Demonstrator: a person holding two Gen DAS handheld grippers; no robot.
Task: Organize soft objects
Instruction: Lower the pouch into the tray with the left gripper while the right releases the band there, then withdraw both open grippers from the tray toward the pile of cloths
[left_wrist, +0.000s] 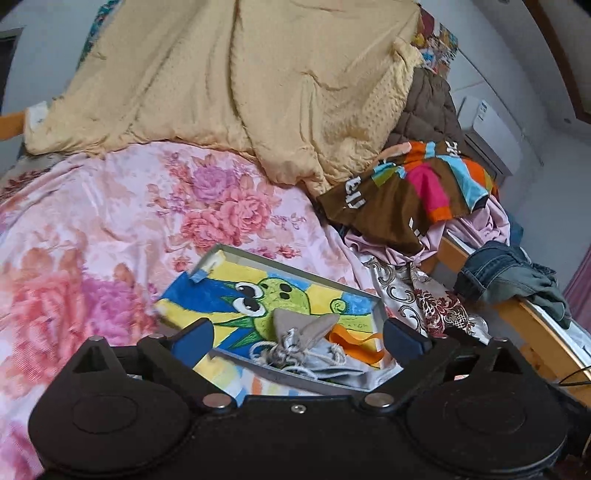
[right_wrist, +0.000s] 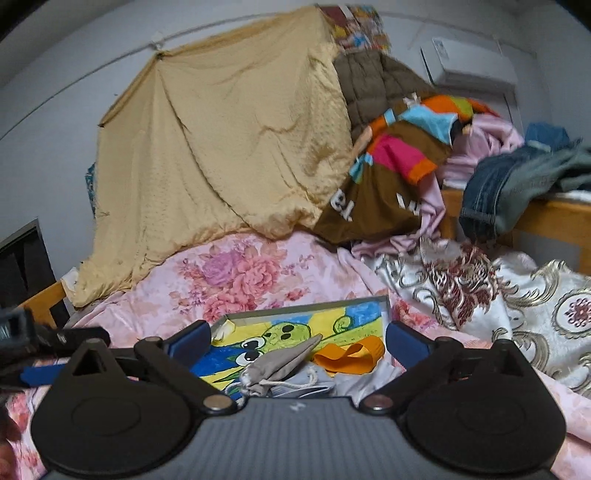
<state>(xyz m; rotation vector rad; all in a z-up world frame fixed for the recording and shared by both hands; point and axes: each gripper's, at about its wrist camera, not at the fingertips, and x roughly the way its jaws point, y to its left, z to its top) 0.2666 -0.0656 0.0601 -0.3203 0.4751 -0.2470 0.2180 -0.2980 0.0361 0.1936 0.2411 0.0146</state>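
Right now we have a grey drawstring pouch (right_wrist: 284, 363) lying in the shallow cartoon-lined box (right_wrist: 386, 314) on the floral bedspread (right_wrist: 236, 273), with an orange strap (right_wrist: 351, 356) touching it at 3 o'clock. Both the right gripper (right_wrist: 297, 341) and the left gripper (left_wrist: 297, 334) hang spread wide, holding nothing. We should pinch the pouch body, not its cord. At 1 o'clock, piled clothes (right_wrist: 399, 158) and jeans (right_wrist: 491, 192) crowd the bed's edge.
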